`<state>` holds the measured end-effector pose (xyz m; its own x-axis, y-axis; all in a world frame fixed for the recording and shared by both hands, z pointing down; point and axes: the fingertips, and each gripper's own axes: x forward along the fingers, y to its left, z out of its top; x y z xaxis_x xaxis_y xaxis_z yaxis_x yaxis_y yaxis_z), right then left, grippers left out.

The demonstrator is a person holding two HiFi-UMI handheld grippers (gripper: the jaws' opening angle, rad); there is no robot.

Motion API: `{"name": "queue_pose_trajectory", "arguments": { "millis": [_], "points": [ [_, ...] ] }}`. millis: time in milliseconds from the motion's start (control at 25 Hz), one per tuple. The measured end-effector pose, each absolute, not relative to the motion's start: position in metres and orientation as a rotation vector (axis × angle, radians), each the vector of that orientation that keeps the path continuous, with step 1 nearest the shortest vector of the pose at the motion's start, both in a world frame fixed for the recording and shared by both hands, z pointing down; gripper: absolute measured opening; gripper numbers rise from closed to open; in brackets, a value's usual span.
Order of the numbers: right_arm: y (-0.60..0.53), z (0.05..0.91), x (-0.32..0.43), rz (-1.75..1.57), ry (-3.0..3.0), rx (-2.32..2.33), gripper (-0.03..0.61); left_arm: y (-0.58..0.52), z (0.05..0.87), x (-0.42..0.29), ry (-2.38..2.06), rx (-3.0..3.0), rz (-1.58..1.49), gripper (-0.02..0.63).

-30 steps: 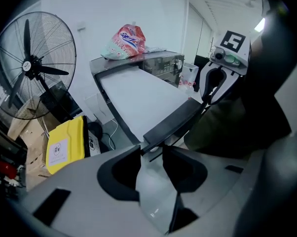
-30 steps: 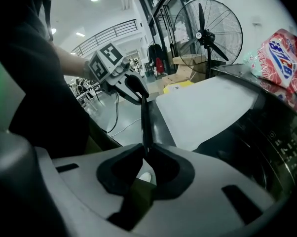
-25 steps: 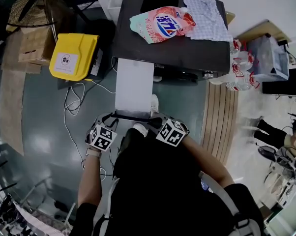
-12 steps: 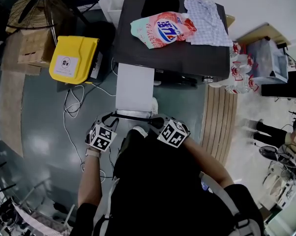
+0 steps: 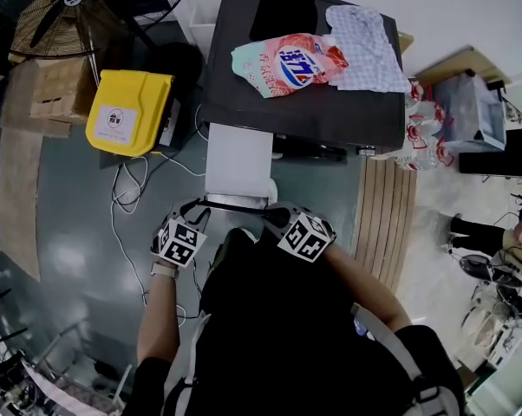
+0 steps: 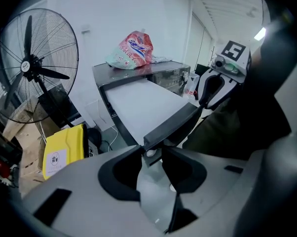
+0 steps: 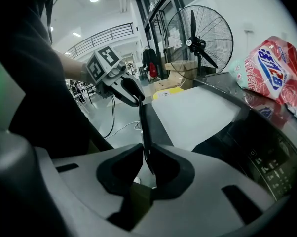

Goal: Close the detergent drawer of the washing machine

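The washing machine [image 5: 304,102] has a dark top. Its white detergent drawer [image 5: 239,161] stands pulled out towards me, ending in a dark front panel [image 5: 235,203]. My left gripper [image 5: 199,212] holds the panel's left end; in the left gripper view the jaws [image 6: 151,152] pinch the panel's corner [image 6: 170,127] and have just closed a little further on it. My right gripper [image 5: 274,216] holds the right end; in the right gripper view the panel's thin edge [image 7: 143,127] runs between its pads, right gripper [image 7: 147,156] shut on it.
A pink detergent bag [image 5: 287,63], a black cloth and a checked cloth [image 5: 361,37] lie on the machine's top. A yellow case [image 5: 127,111], a standing fan [image 5: 88,7], a cardboard box and floor cables [image 5: 127,189] are left; a wooden pallet [image 5: 387,224] is right.
The drawer has slid partway into the machine: less white shows between the machine's front and the panel. Both grippers moved with the panel towards the machine.
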<state>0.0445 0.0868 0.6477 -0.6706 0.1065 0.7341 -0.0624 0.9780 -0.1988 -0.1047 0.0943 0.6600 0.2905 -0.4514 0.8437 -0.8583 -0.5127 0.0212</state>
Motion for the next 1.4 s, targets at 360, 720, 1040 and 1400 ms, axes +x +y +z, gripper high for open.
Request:
{"name": "queue_pose_trajectory", "arguments": {
  "millis": [360,720,1040,1400],
  "points": [
    [0.057,0.647,0.037,0.278,-2.287,-0.012,0.063,0.065,0.659,-0.112,-1.158,2.087,1.13,0.132],
    [0.037,0.647,0.029,0.237,-2.289,-0.074,0.063,0.044,0.661,-0.116,-1.167,2.054,1.134,0.132],
    [0.028,0.647,0.019,0.188,-2.299,-0.212,0.06,0.032,0.662,-0.117,-1.19,2.012,1.139,0.132],
    [0.028,0.647,0.019,0.195,-2.301,-0.348,0.06,0.029,0.663,-0.118,-1.208,1.962,1.156,0.132]
  ]
}}
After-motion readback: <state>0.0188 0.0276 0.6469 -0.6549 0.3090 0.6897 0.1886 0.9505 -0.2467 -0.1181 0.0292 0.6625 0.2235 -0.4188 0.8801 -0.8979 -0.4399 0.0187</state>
